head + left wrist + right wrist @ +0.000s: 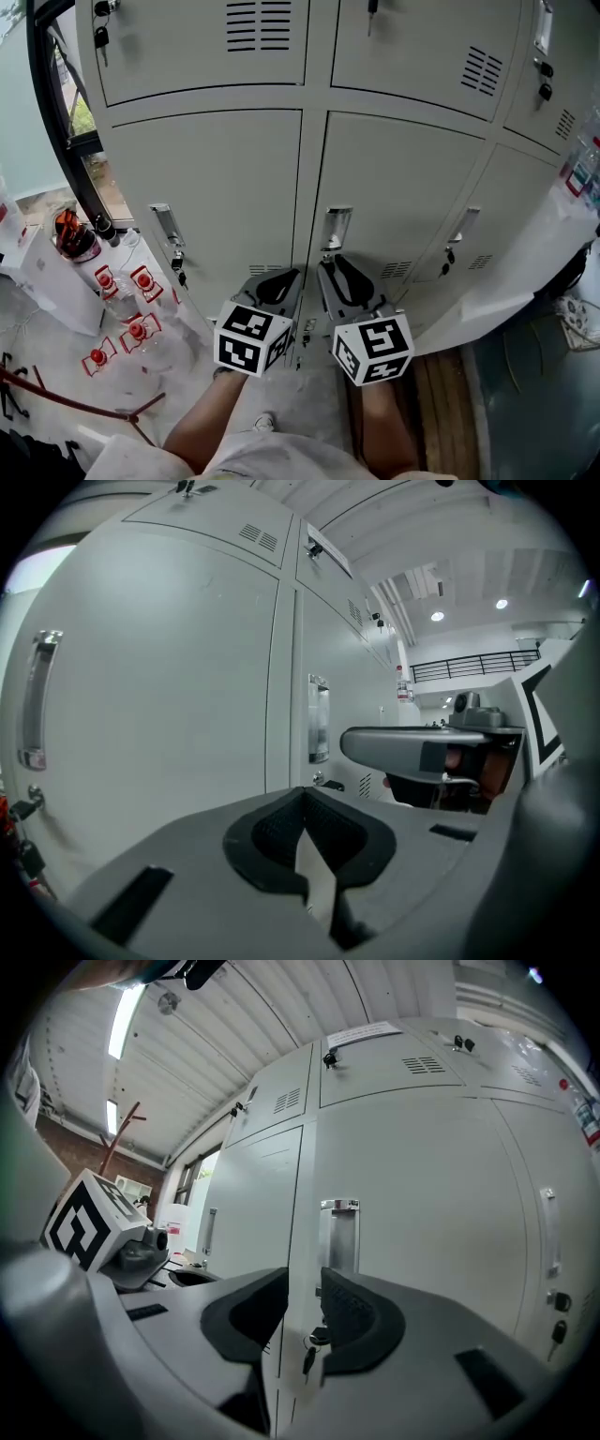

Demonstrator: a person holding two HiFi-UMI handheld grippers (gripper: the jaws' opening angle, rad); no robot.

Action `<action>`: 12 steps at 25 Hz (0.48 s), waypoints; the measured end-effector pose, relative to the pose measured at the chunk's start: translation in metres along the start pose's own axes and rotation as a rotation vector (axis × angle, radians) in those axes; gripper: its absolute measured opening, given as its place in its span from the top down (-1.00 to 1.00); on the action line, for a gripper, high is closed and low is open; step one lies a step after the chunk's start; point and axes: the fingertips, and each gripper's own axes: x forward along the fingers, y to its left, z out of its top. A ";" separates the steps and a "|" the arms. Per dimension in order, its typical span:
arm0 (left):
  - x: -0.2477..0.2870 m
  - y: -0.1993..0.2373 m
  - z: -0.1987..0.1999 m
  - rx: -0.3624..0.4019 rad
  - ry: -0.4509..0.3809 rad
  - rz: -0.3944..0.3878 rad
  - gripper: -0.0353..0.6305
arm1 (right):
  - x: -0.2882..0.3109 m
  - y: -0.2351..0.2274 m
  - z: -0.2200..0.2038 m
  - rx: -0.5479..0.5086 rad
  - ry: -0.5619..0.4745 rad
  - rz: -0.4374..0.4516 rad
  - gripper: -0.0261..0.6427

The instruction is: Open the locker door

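**Head view: shut lockers, both grippers low at the middle seam**

Shows a bank of pale grey lockers with every door shut and all contents hidden.

Locates the locker door in the lower row, centre, closed flush, with its chrome handle near the left edge.

Places the right gripper just below that handle. In the right gripper view, presents the jaws parted with nothing clamped. Frames the seam between two doors in the gap, along with a key hanging at the lock; cannot tell whether either pad touches the key.

Places the left gripper just beside the right one, in front of the neighbouring door. In the left gripper view, presents the jaws closed tip to tip and empty.

Also shows, on the floor at left, clear bottles with red caps and a white box, well apart from both grippers.
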 end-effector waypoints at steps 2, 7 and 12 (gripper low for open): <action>0.003 0.005 0.000 0.002 0.000 -0.017 0.88 | 0.008 -0.002 0.001 -0.011 0.006 -0.020 0.65; 0.007 0.013 0.002 0.010 -0.008 -0.061 0.88 | 0.024 -0.010 0.007 -0.018 0.008 -0.069 0.54; 0.008 0.019 0.004 0.010 -0.019 -0.102 0.88 | 0.037 -0.011 0.009 0.012 0.011 -0.075 0.48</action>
